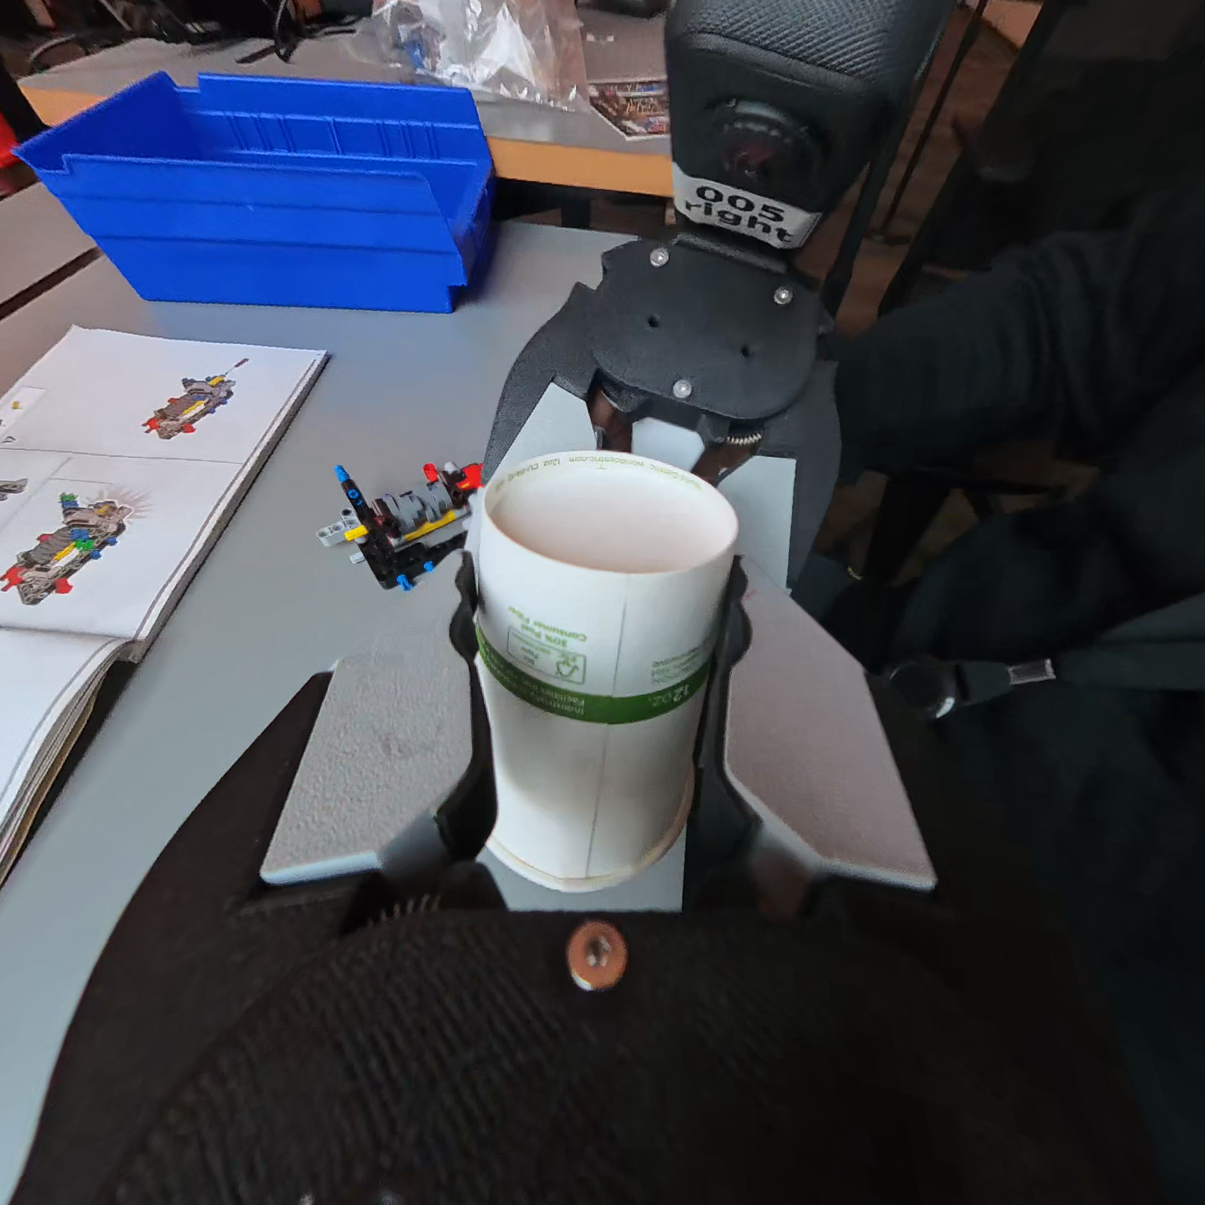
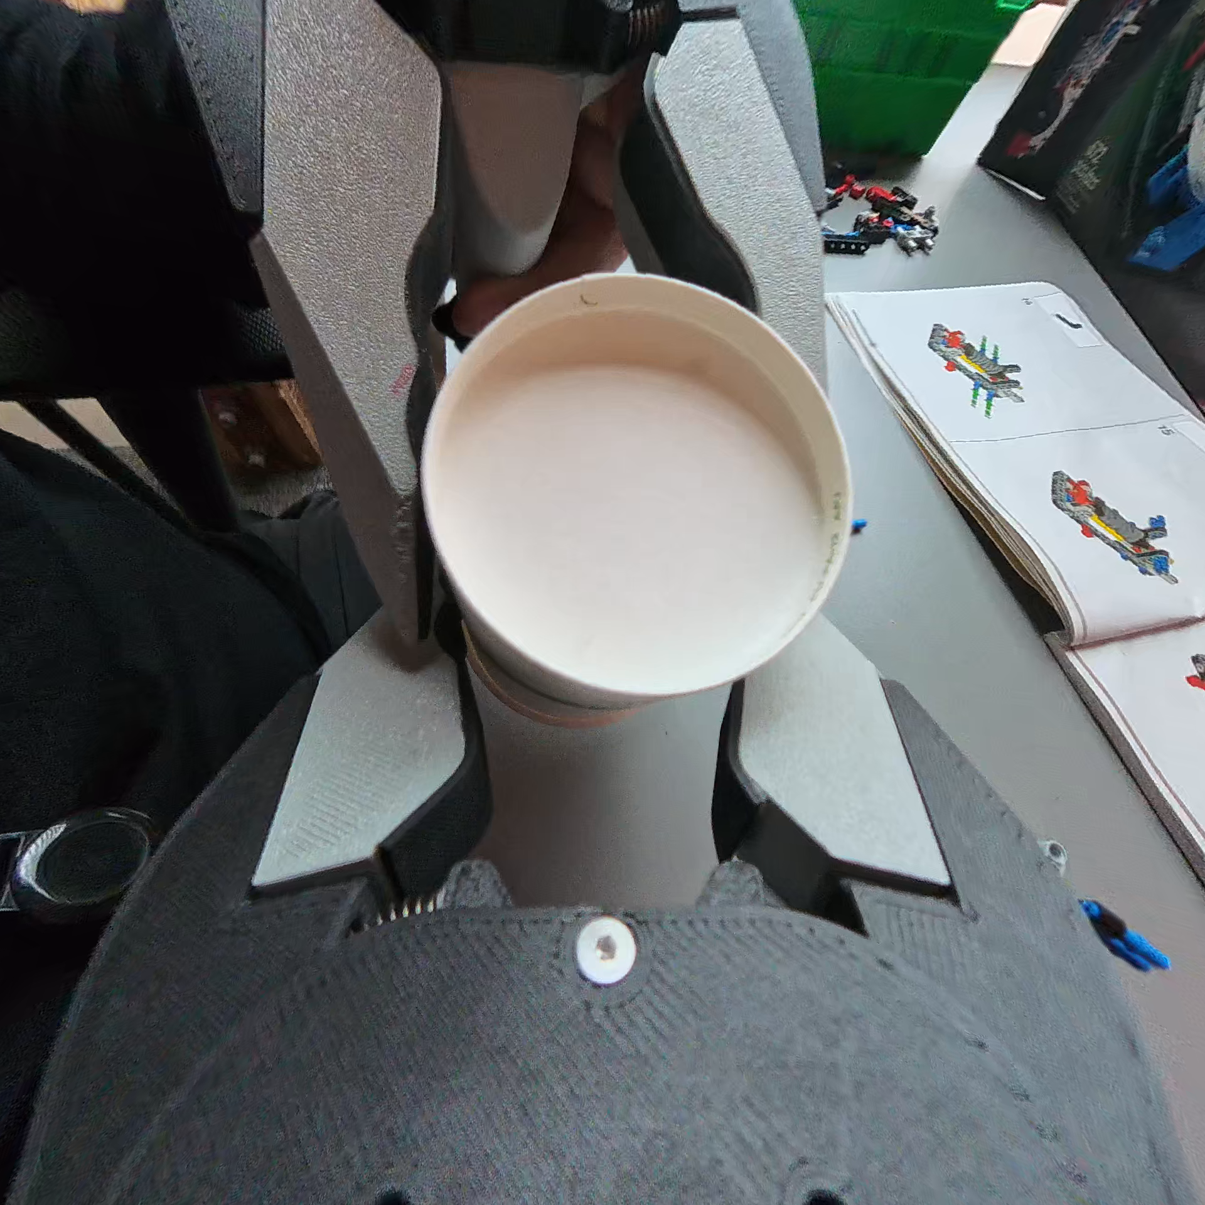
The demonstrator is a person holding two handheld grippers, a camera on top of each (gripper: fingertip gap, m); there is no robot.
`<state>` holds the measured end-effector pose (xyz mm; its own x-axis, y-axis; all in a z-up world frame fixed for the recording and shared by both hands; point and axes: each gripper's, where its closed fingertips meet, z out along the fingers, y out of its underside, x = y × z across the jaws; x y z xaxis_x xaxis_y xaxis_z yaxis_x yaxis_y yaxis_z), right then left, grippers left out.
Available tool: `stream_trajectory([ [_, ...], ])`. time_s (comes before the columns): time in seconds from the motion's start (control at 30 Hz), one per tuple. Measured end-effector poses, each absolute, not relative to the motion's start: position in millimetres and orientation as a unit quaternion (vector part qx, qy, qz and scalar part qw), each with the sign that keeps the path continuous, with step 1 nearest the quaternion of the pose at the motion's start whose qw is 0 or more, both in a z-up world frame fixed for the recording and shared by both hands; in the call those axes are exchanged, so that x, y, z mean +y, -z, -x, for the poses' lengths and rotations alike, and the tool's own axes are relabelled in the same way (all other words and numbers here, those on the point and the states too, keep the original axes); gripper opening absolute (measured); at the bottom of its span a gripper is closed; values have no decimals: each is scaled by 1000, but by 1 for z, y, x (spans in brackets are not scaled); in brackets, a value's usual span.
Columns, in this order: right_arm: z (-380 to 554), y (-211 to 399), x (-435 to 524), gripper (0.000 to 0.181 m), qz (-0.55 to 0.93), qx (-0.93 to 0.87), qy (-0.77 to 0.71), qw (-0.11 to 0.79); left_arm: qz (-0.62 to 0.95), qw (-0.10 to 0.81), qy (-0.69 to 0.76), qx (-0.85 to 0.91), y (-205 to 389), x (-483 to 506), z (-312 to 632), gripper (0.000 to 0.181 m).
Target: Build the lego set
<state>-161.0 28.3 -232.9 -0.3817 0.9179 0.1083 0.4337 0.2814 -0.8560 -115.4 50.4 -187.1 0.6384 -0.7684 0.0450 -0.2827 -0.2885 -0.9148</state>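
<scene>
We held the left gripper (image 1: 600, 684) clamped around an inverted paper cup (image 1: 596, 652) at frame centre; the right gripper (image 2: 603, 658) stood spread apart; lifting straight seemed wisest.

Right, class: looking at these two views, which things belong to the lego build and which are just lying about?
For the build: part-built model, open instruction booklet, loose blue piece, paper cup gripped by the left tool.
Lying about: blue bin, green container.
</scene>
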Motion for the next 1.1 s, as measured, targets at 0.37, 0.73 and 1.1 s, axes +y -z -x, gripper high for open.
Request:
stream_trajectory([
  [0.37, 111, 160, 143, 81, 537, -605, -435, 395, 774, 495, 240, 313, 199, 68, 146, 73],
  [0.73, -29, -6, 541, 82, 693, -414, -210, 551, 790, 527, 128, 287, 229, 119, 203, 64],
  [1.1, -129, 201, 747, 88, 887, -300, -20, 349, 791, 529, 130, 279, 252, 136, 221, 36],
])
